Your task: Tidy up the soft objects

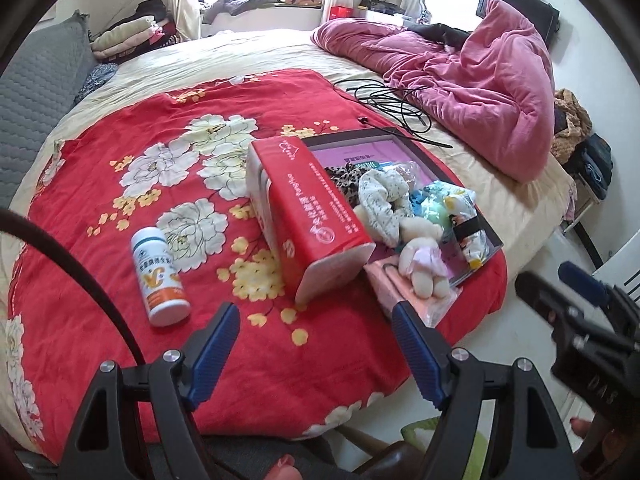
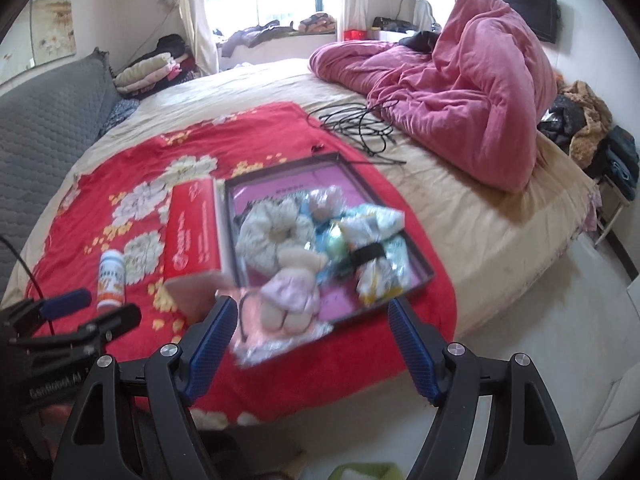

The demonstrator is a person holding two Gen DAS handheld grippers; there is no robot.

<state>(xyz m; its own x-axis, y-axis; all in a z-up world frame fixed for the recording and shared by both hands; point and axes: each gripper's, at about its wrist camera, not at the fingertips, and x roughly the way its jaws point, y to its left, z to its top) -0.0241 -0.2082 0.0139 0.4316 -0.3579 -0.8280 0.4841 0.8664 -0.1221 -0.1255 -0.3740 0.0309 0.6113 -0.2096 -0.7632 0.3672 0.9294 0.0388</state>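
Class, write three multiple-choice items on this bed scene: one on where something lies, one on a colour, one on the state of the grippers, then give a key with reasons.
1. Where does the white bottle lie?
A. in the tray
B. on the red floral blanket
C. on the floor

2. What colour is the crumpled duvet?
A. pink
B. green
C. grey

3. How are the left gripper and right gripper?
A. both shut
B. one holds the plush bear
C. both open, empty

Key: B, it rests left of the red box; A, pink folds; C, fingers apart, the plush bear lies untouched at the tray edge.
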